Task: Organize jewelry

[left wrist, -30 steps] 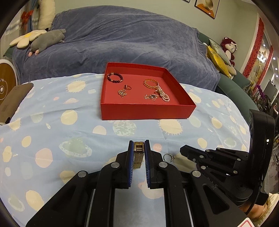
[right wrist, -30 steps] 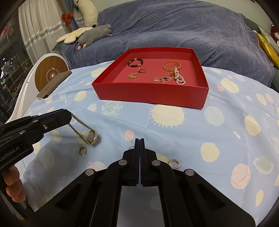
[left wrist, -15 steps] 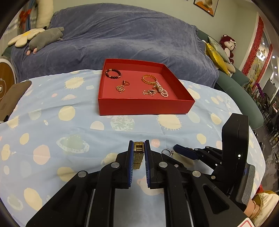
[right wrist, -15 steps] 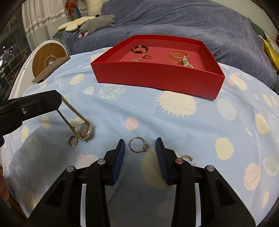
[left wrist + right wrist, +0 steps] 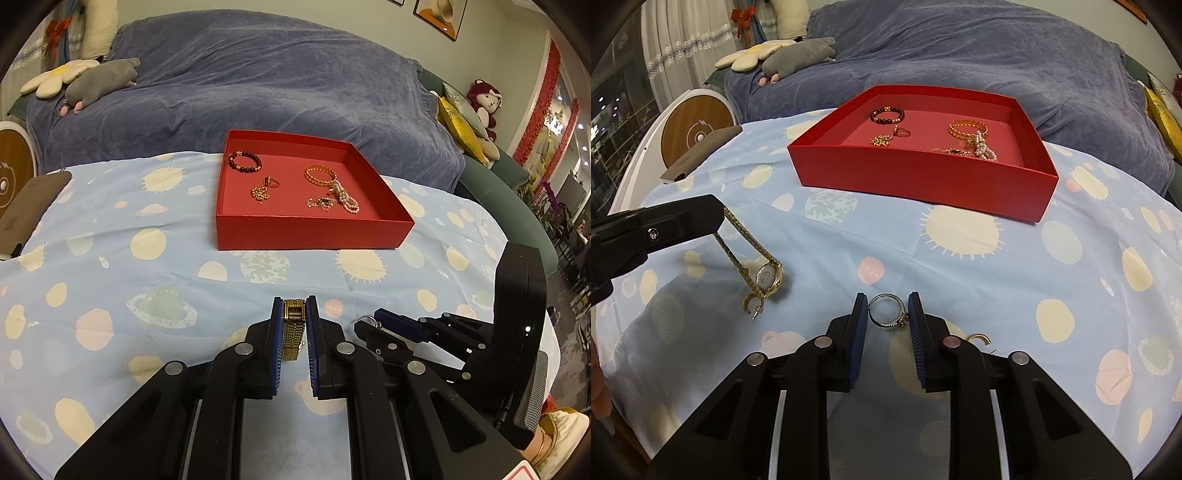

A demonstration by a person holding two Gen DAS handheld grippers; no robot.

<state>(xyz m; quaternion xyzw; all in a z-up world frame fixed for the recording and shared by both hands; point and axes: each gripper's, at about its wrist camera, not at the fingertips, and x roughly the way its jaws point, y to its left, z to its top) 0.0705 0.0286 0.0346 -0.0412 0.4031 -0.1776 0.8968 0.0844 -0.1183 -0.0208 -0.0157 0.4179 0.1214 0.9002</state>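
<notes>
My left gripper (image 5: 294, 312) is shut on the band of a gold watch (image 5: 293, 332). In the right wrist view the left gripper (image 5: 716, 218) holds the watch (image 5: 767, 277) dangling just above the cloth. My right gripper (image 5: 887, 308) is open, its jaws on either side of a silver ring (image 5: 888, 311) that lies on the cloth. The right gripper (image 5: 373, 325) also shows in the left wrist view. The red tray (image 5: 314, 232) (image 5: 923, 177) sits further back and holds bracelets, a ring and earrings.
A gold earring (image 5: 750, 306) lies under the watch, another (image 5: 979, 338) lies right of my right gripper. The table has a blue spotted cloth (image 5: 997, 258). A blue-covered sofa (image 5: 258, 81) with plush toys stands behind. A brown case (image 5: 26, 206) lies at the table's left edge.
My right gripper went from shut to open and came down around the silver ring. My left gripper has lifted the watch a little while still holding its band.
</notes>
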